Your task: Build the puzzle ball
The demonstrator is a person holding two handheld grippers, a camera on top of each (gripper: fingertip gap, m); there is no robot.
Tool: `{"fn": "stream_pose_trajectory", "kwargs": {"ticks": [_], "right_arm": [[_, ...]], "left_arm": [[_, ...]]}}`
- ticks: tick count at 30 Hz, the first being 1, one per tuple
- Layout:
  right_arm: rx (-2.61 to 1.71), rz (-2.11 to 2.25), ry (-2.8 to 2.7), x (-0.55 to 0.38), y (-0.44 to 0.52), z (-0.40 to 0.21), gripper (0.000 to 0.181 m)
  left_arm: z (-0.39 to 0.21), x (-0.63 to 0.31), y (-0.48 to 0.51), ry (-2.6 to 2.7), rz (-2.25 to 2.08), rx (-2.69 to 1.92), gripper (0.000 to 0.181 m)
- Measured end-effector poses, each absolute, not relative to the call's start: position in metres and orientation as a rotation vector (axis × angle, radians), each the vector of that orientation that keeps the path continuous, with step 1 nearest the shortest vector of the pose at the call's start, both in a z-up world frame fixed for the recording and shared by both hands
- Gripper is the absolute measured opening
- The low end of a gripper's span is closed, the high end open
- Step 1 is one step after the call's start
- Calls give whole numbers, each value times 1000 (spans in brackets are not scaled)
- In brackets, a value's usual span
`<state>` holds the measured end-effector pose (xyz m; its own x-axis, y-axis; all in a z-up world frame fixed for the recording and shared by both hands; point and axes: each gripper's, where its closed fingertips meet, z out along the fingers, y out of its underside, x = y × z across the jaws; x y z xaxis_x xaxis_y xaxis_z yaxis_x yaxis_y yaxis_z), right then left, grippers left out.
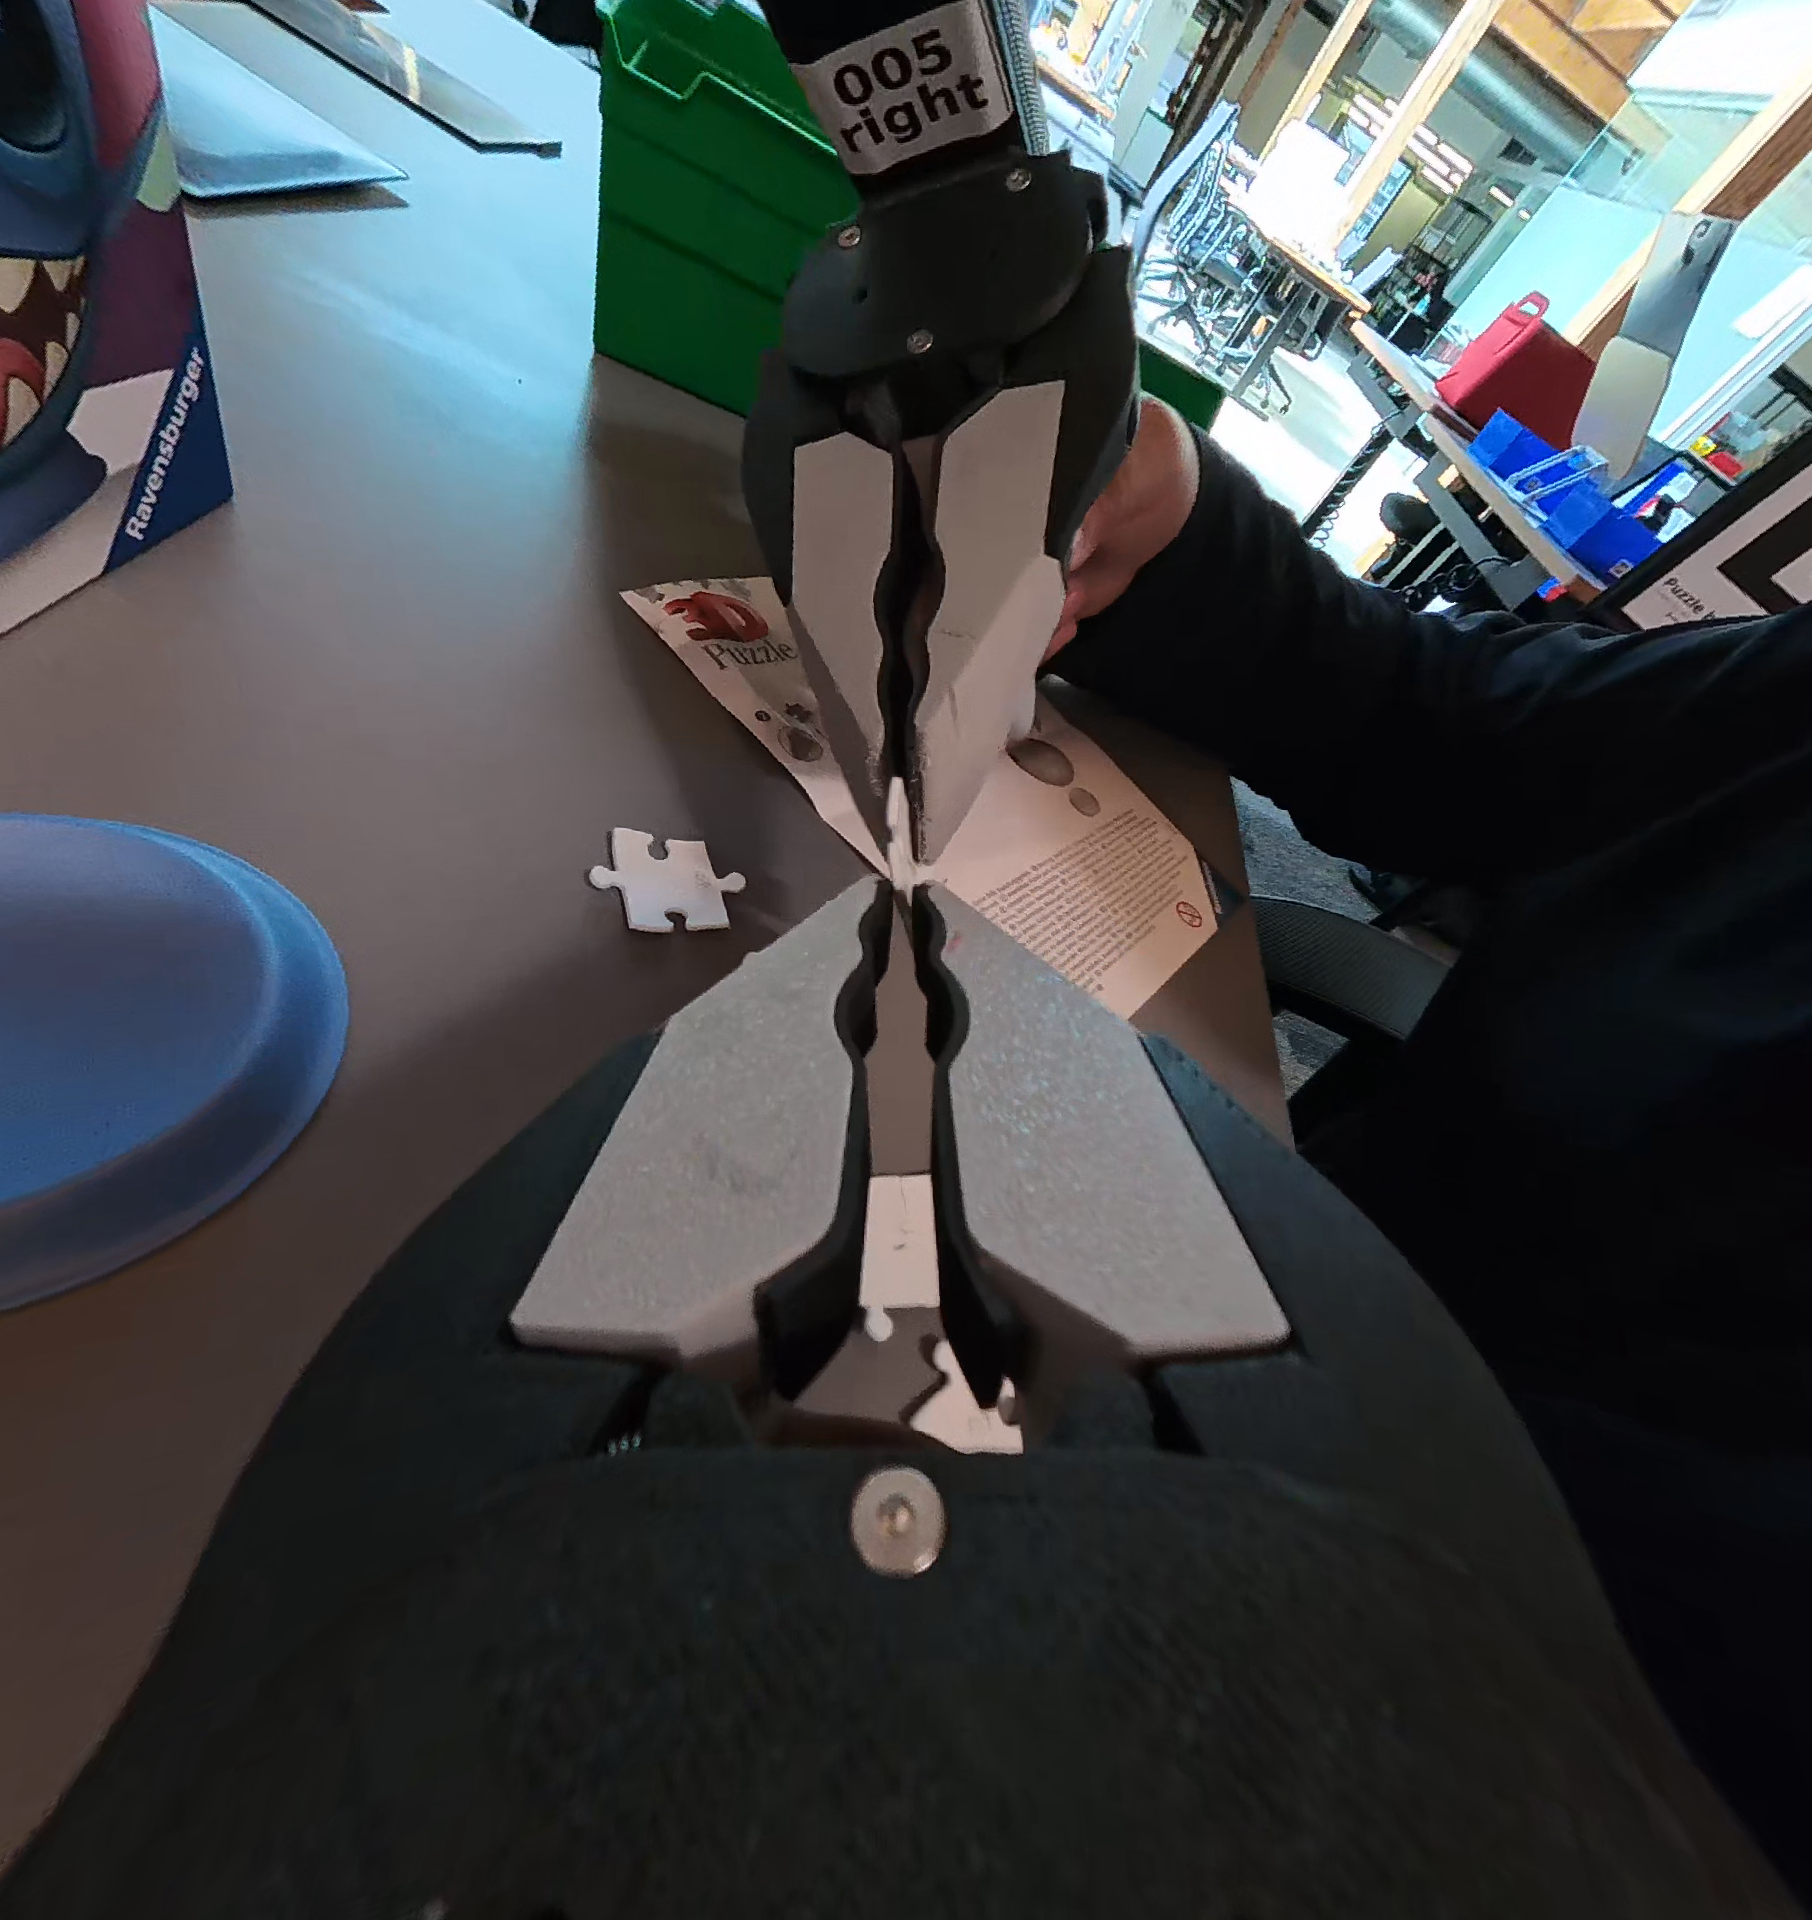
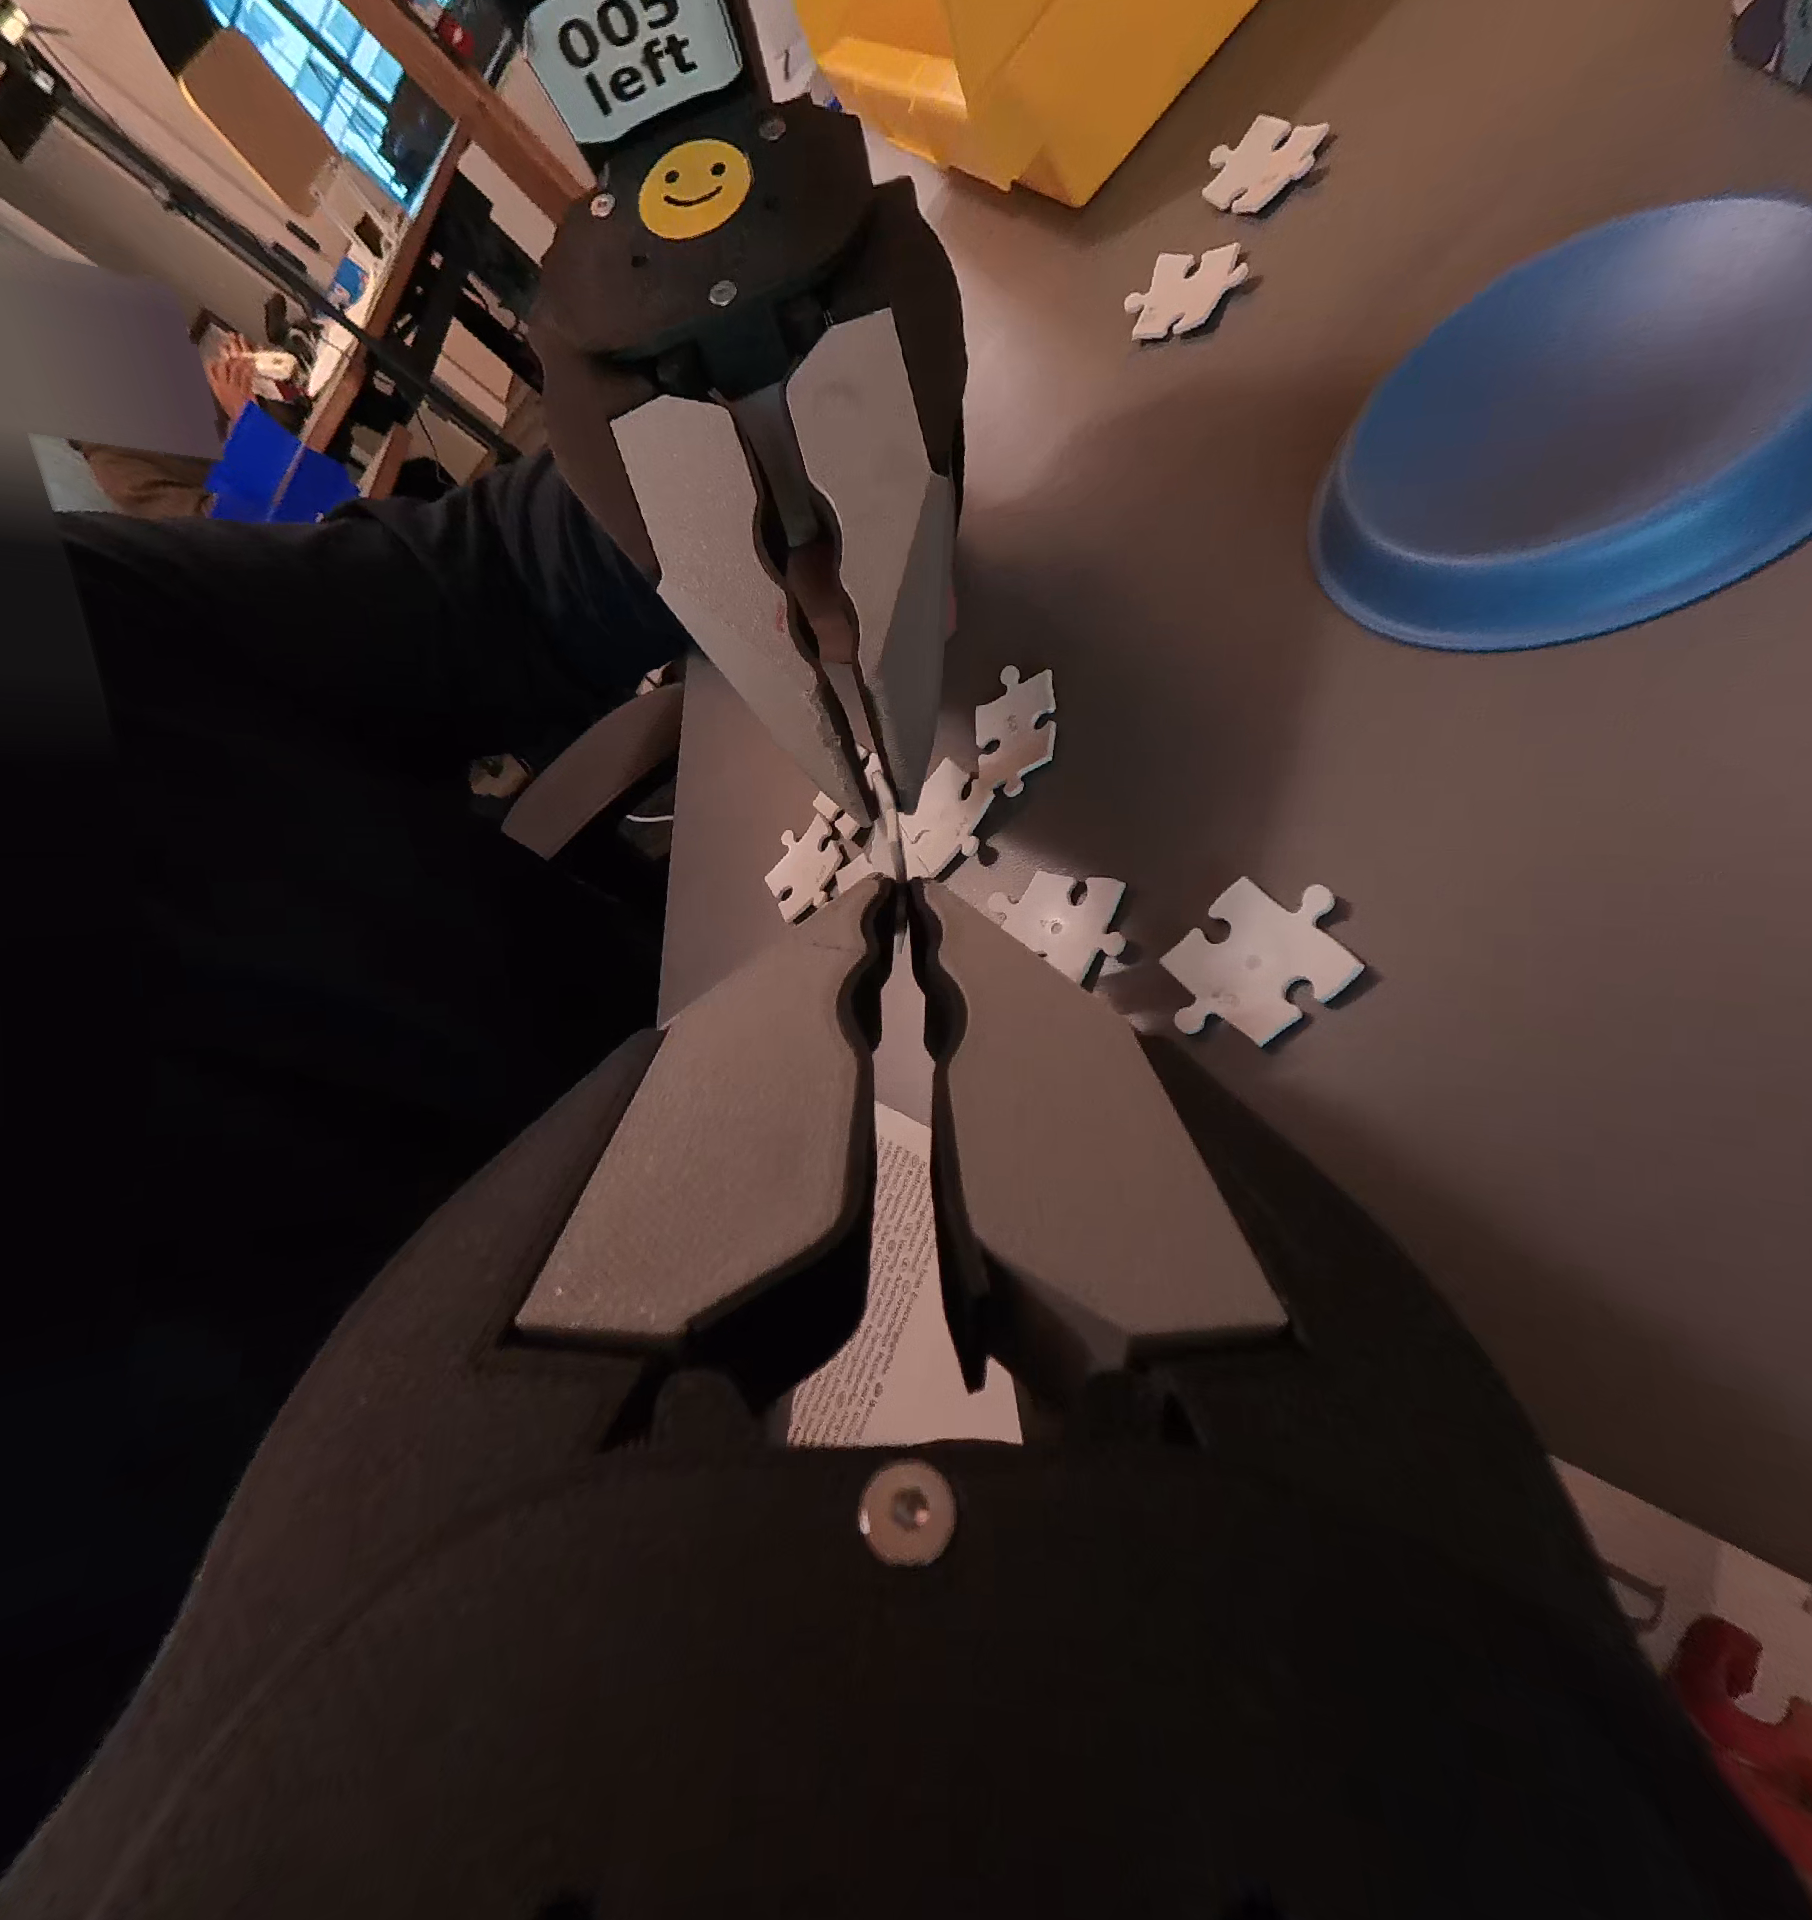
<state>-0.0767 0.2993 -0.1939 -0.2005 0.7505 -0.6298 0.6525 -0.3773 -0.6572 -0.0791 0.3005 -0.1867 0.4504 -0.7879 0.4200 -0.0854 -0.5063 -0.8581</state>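
Note:
My left gripper (image 1: 895, 902) and my right gripper (image 1: 904, 831) meet tip to tip above the table. Both are shut. A thin white puzzle piece (image 1: 897, 821) shows edge-on in the right gripper's tips and reaches the left gripper's tips. In the right wrist view my right gripper (image 2: 902, 902) points at the left gripper (image 2: 881, 816), with a white sliver of piece (image 2: 898, 847) between their tips. How the pieces join is hidden by the fingers. Several loose white pieces (image 2: 1260, 961) lie face down on the table below.
A blue shallow dish (image 1: 102, 1039) sits to the left, also in the right wrist view (image 2: 1608, 436). One loose piece (image 1: 668, 881) lies by a printed leaflet (image 1: 1089, 862). A puzzle box (image 1: 71, 312), a green bin (image 1: 694, 208) and a yellow bin (image 2: 1016, 83) stand farther back. A dark sleeve (image 1: 1504, 779) crosses the right. The grippers are tip to tip, or close to it. The loose piece (image 1: 668, 881) is about 7 cm from both grippers' fingertips. Look for it in the right wrist view (image 2: 1250, 955) too.

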Motion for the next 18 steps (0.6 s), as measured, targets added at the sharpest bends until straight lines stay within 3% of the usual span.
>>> {"fn": "stream_pose_trajectory", "kwargs": {"ticks": [18], "right_arm": [[-1905, 1738, -1585, -84, 304, -182, 4]], "left_arm": [[-191, -79, 301, 715, -1124, -1930, 0]]}}
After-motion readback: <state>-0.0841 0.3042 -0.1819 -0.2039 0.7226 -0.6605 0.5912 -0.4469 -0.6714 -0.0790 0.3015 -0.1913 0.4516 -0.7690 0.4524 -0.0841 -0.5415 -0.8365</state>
